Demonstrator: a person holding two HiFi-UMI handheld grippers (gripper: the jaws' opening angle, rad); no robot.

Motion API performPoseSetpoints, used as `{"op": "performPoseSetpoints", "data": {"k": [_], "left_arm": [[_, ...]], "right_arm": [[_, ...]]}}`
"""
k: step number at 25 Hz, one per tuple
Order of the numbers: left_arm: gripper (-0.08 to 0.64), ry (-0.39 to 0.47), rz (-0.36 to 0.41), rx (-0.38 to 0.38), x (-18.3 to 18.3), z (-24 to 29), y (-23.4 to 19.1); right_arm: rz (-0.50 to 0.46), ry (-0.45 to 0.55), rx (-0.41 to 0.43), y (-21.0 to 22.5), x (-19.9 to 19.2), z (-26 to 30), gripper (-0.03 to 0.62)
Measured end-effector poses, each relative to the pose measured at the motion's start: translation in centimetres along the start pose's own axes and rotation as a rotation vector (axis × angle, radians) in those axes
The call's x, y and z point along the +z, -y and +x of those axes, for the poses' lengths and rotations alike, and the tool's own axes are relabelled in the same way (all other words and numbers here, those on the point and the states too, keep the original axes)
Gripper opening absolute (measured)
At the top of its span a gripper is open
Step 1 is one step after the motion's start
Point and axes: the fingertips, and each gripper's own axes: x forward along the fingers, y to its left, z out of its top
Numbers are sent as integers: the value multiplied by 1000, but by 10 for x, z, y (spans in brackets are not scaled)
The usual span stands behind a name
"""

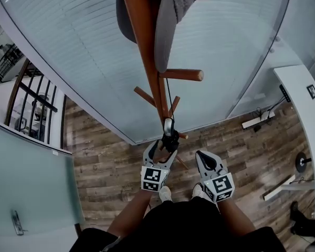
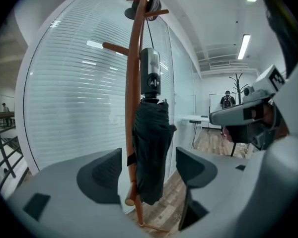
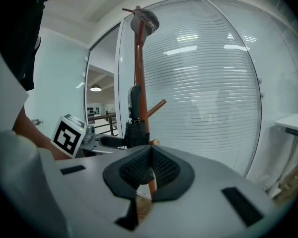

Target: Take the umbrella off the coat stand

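Faces a wooden coat stand (image 1: 147, 46) set before a curved glass wall (image 1: 84, 62) with blinds. Holds the left gripper (image 2: 146, 172) level with the lower half of a folded black umbrella (image 2: 151, 152). Spreads its jaws wide, one at 9 o'clock and one at 3 o'clock of the bundle, pads clear of the fabric and nothing clamped. Finds the umbrella hanging upright by a thin cord from a peg high on the stand, grey handle at 12 o'clock. Places the black canopy just beside the pole, at its 3 o'clock in the left gripper view; cannot tell whether canopy and pole touch. Holds the right gripper (image 3: 150, 165) at 3 o'clock of the left one in the head view, near but apart, jaws closed pad against pad and empty. Shows, in the right gripper view, stand and umbrella beyond the closed jaws at 12 o'clock and the left gripper at 9 o'clock. Carries a grey cap (image 2: 151, 4) on the stand's top. Stands on a wood-plank floor (image 1: 110, 161), with a black railing (image 1: 37, 101) at 9 o'clock and a white desk (image 1: 304, 104) at 3 o'clock in the head view.
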Motion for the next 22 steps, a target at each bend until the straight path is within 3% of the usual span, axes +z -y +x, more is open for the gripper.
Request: {"op": "performPoseSetpoints", "data": {"k": [4, 16, 22], "left_arm": [[339, -41, 20, -29, -6, 20, 3], [337, -78, 42, 51, -4, 50, -8], [310, -106, 15, 49, -8, 49, -8]], "right_arm": [[5, -1, 20, 6, -3, -2, 6], [23, -16, 106, 8, -17, 2, 6], [15, -44, 120, 7, -19, 2, 6]]}}
